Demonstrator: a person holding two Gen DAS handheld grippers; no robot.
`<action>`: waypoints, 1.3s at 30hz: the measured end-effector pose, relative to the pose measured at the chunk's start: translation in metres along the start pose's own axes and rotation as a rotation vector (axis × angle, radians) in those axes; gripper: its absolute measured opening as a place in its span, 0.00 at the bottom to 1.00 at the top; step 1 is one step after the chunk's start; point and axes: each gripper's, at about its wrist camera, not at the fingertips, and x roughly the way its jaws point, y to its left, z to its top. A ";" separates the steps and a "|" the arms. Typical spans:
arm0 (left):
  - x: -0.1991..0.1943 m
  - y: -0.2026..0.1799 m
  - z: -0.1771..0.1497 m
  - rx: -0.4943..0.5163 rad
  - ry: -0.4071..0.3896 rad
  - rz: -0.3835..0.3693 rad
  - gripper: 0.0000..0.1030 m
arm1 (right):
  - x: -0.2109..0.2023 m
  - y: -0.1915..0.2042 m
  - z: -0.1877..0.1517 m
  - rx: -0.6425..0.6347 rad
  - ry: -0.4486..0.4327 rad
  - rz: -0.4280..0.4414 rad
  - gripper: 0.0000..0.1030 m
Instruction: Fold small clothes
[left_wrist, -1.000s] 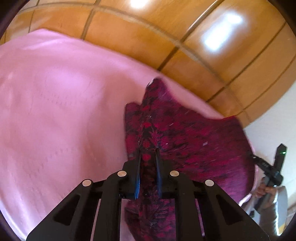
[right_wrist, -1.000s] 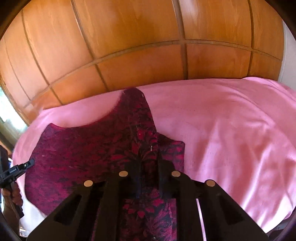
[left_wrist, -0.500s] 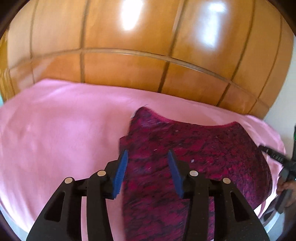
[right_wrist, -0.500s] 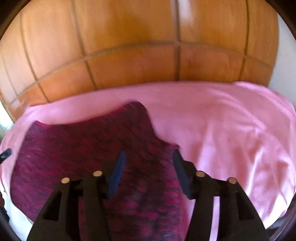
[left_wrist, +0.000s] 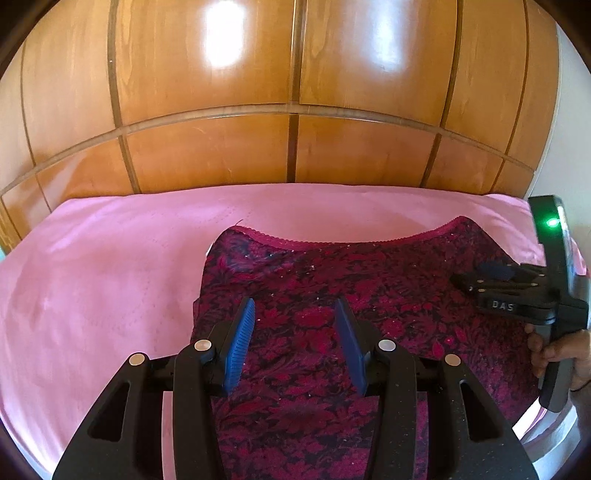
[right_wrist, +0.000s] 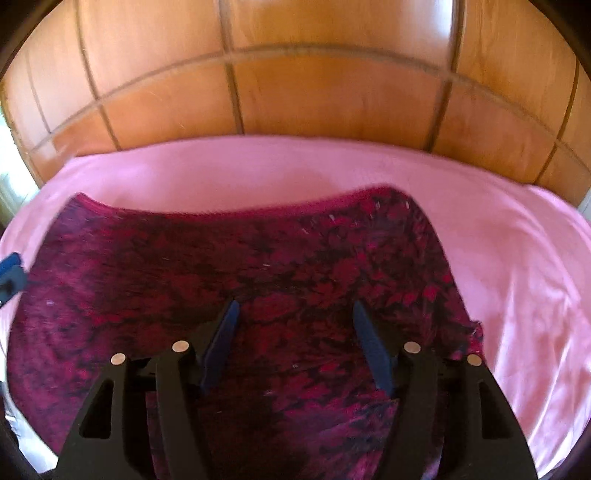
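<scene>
A dark garment (left_wrist: 332, 295) of thin, soft fabric lies spread flat on a bed covered with a smooth pink sheet (left_wrist: 103, 280). The cloth is printed all over with crimson and magenta leaf or flower shapes on a near-black ground, and its far edge, a shallow concave curve, is trimmed with a narrow scalloped magenta band. In the left wrist view it fills the lower centre and right of the frame; in the right wrist view the garment (right_wrist: 229, 266) fills the lower centre and left, blurred, with the sheet (right_wrist: 517, 258) bare to its right. Faint stitched curves show in the sheet at the upper middle of the left wrist view.

The left gripper (left_wrist: 294, 345) hangs above the garment with its black fingers spread and ribbed blue pads facing each other, nothing between them. The right gripper (right_wrist: 293, 345) is likewise spread over the cloth, its jaws having just been opening, and pinches nothing. At the right edge of the left wrist view the right gripper (left_wrist: 495, 275) appears from the side, held by a hand (left_wrist: 554, 354).

Glossy wooden panels (left_wrist: 295, 110) with raised strips fill the upper frame behind the bed.
</scene>
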 end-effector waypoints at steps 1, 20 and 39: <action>0.001 0.000 0.000 0.002 0.002 -0.001 0.43 | 0.005 -0.004 -0.002 0.017 0.005 0.010 0.61; 0.019 0.035 0.009 -0.030 0.039 0.111 0.59 | 0.003 -0.019 -0.016 0.060 -0.035 0.036 0.62; 0.062 0.080 0.043 -0.199 0.093 -0.063 0.10 | 0.004 -0.018 -0.014 0.064 -0.045 0.046 0.62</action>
